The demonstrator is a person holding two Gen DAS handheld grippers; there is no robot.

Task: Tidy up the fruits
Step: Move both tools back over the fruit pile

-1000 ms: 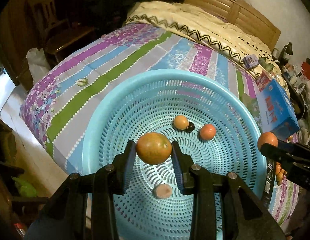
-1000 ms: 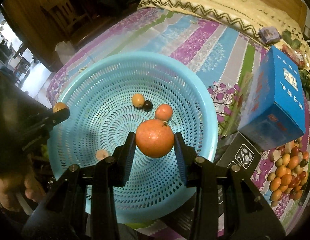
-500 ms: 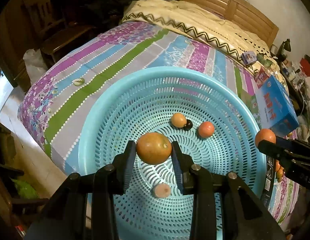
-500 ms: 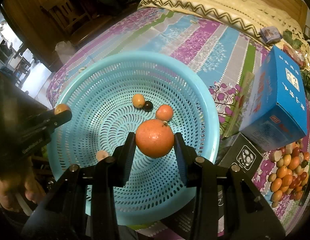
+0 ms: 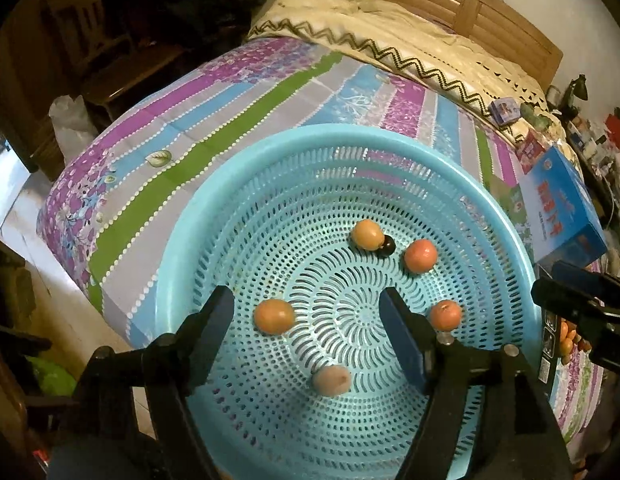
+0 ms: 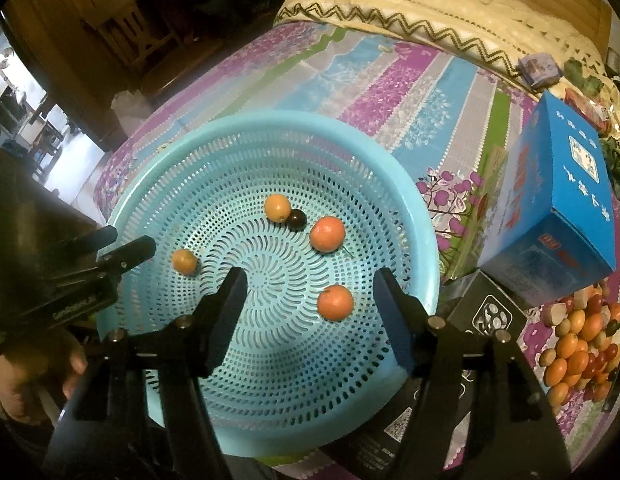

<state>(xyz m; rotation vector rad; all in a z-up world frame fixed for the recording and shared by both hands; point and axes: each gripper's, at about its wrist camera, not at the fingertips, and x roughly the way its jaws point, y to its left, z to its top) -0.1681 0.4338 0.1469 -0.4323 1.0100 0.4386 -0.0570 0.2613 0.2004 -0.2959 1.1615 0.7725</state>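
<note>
Two hand-held grippers hang over a perforated blue basket [image 5: 182, 248] on a striped bedspread [image 5: 214, 120], both with jaws that have just been opening and now stand apart, nothing between their pads. The left gripper [image 5: 308, 334] hovers over the basket floor; the orange-green fruit [image 5: 274, 315] lies in the basket just inside its left finger, touching neither pad. The right gripper [image 6: 310, 308] likewise stands wide, with the orange [image 6: 335, 302] resting on the basket floor between its fingers, nearer the right one.

Only the left wrist view shows a pale, blurred fruit [image 5: 331, 379] low in the basket, possibly a peeled or pinkish piece. Only the right wrist view shows the heap of mixed fruit [image 6: 577, 344] on the bedspread to the right, beside a black box [image 6: 489, 316] and a blue carton [image 6: 557, 216], and a hand [image 6: 26, 380] under the left gripper. Both views show a yellow fruit [image 6: 277, 207], a dark berry [image 6: 296, 219] touching it, and a second orange [image 6: 327, 233] nearby.
</note>
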